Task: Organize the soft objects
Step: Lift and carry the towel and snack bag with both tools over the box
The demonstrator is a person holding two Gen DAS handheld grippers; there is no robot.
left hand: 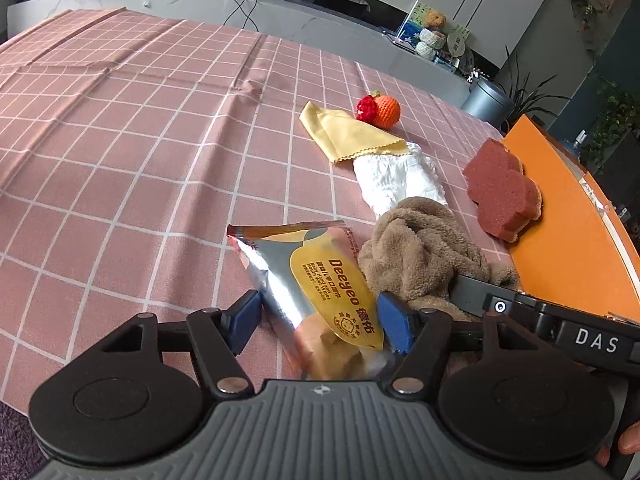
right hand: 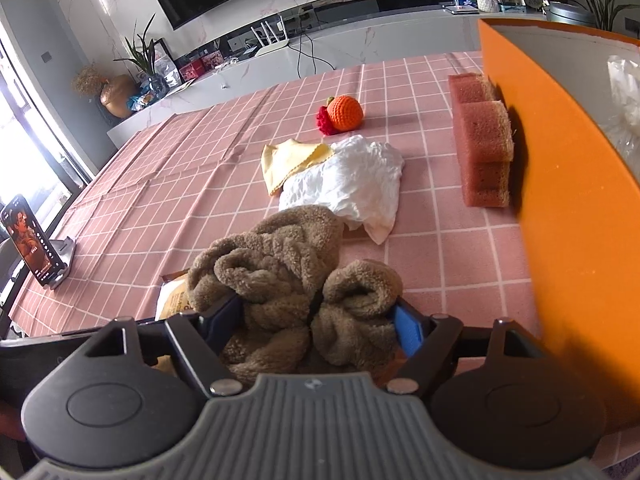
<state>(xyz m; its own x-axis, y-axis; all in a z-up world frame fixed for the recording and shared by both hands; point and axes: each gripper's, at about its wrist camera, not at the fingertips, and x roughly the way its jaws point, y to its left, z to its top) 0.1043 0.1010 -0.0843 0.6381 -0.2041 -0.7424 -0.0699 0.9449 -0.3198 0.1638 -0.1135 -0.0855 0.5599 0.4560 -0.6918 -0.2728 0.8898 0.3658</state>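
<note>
The wipes pack (left hand: pixel 320 292) lies on the table (left hand: pixel 120 160) straight ahead of your left gripper (left hand: pixel 320 320), its long axis running away from you and slightly leftward, near end already between the blue fingers (left hand: pixel 244 316). The fingers stand spread on both sides of it; the right-hand pad looks to touch the pack's edge, the left one shows a sliver of gap, so no real clamp yet, call it released. Close across the short width, that's the move.

The brown fleece towel (right hand: pixel 280 280) sits bunched just right of the pack, touching it, and it fills the space between the fingers of your right gripper (right hand: pixel 316 320). Those fingers (right hand: pixel 408 332) are spread wide around the bulk, pile brushing both pads; whether they're actually squeezing, can't tell from this.

So each hand has its own item dead ahead, left nearer the pack, right nearer the towel. Watch it: the two grippers are nearly side by side.

Farther out: white crumpled cloth (right hand: pixel 352 184), yellow cloth (right hand: pixel 288 160) partly overlapping it, crochet orange (right hand: pixel 344 112), brown sponge (right hand: pixel 484 140) resting against the orange bin (right hand: pixel 568 184) on the right, likely the drop spot
</note>
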